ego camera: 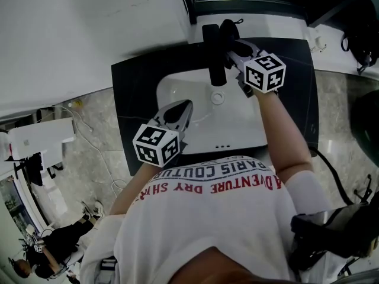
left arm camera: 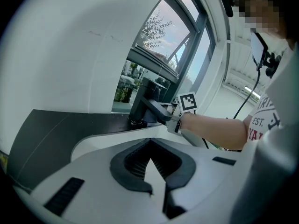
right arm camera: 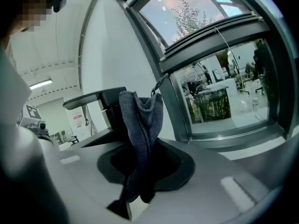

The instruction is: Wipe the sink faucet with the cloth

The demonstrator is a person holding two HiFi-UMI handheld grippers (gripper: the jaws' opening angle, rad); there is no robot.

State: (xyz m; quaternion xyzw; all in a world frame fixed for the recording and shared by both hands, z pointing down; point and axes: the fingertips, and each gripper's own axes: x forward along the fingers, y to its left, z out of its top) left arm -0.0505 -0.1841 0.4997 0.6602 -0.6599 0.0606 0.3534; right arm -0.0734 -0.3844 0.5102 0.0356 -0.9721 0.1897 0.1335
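Observation:
The black faucet stands at the back of the white sink basin, its spout reaching out over the bowl. My right gripper is just right of the faucet, shut on a dark grey-blue cloth that lies against the faucet's upper part. In the right gripper view the cloth stands up out of the shut right gripper, with the faucet close behind on the left. My left gripper hovers over the basin's left side, shut and holding nothing. The left gripper view shows the left gripper pointing towards the faucet.
A black countertop surrounds the basin, with the drain in the bowl's middle. A white wall runs on the left and a window frame behind the faucet. A dark bag hangs at my right side.

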